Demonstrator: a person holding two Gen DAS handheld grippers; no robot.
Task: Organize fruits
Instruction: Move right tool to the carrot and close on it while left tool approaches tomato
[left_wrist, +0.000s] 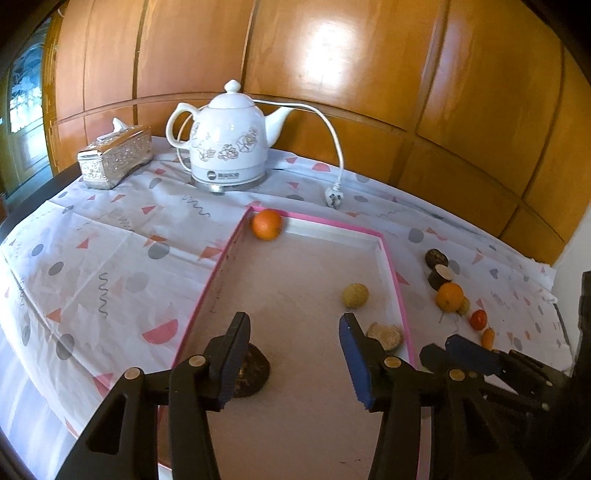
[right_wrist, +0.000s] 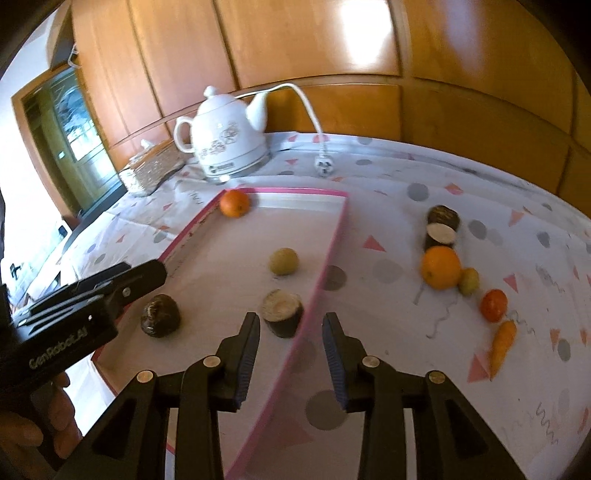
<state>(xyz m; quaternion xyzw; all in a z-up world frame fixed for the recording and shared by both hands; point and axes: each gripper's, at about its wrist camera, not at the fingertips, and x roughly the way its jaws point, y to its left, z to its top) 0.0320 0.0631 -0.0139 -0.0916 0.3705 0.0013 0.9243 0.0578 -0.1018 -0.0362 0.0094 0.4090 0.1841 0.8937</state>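
A: How do the tools sit?
B: Left tool (left_wrist: 295, 354) points down over the pink-rimmed tray (left_wrist: 391, 258) at lower centre, jaws spread, pinching nothing. Right tool (right_wrist: 291, 354) straddles the tray's right rim, jaws also spread and empty.
A: And the fruit?
B: One orange (left_wrist: 266, 224) in the tray's far corner; another orange (right_wrist: 441, 267) on the clothed table (right_wrist: 480, 177), right of the tray. White kettle (left_wrist: 229, 144) upper left.

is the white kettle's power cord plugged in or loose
Loose: the white ceramic kettle's cord ends in a white plug lying bare on the patterned tablecloth.
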